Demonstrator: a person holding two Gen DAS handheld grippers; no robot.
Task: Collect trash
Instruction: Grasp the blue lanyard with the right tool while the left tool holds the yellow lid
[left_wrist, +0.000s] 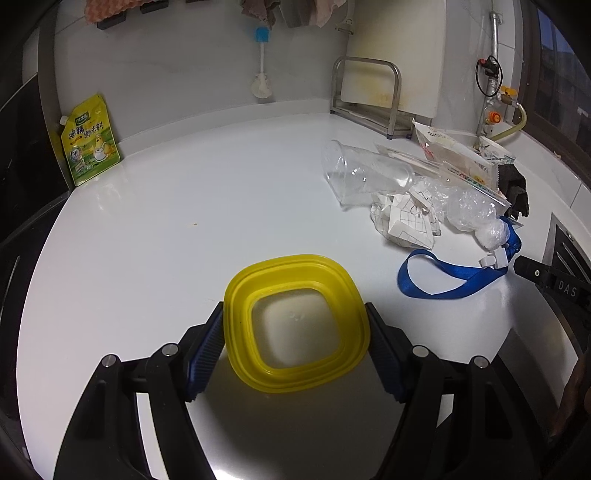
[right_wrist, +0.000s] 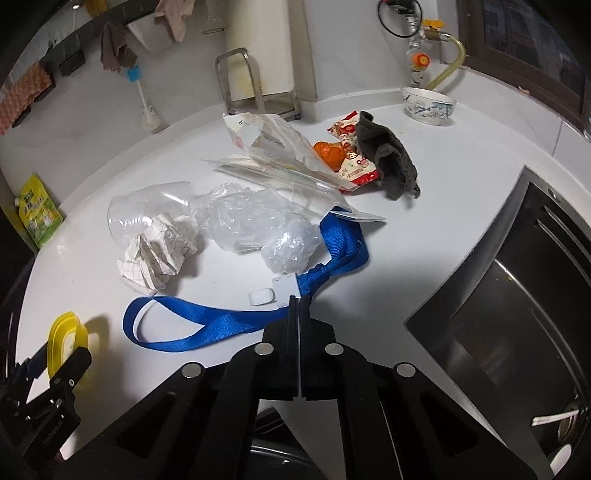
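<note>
Your right gripper (right_wrist: 298, 301) has its jaws drawn almost together at the plastic end of the blue lanyard (right_wrist: 207, 325), where the strap bunches beside the white clip (right_wrist: 283, 291). Whether the pads actually have the strap pinched you cannot tell, because the fingers hide the contact. If they only nip the edge of the knot, the webbing may slide out as you lift.

Your left gripper (left_wrist: 295, 332) stands wide, its blue pads against the two sides of the yellow container (left_wrist: 297, 321), which it holds near the front edge of the white counter (left_wrist: 184, 192). The tub looks thin and springy, so any extra squeeze or a tilt could pop it loose.

Moving outward, the lanyard's far loop runs under the crumpled clear plastic (right_wrist: 255, 225), toward the counter's right side by the sink (right_wrist: 517, 295). Pull the strap briskly and it will likely drag that wad along, and perhaps the crumpled paper (right_wrist: 155, 254) and clear cup (right_wrist: 147, 210) next to it, scattering light trash toward the sink's rim.

The long free loop may also snag on the container or your left gripper as you bring it across. Further back, the snack wrapper (right_wrist: 351, 155) and dark cloth (right_wrist: 391, 162) lie clear of the strap.
</note>
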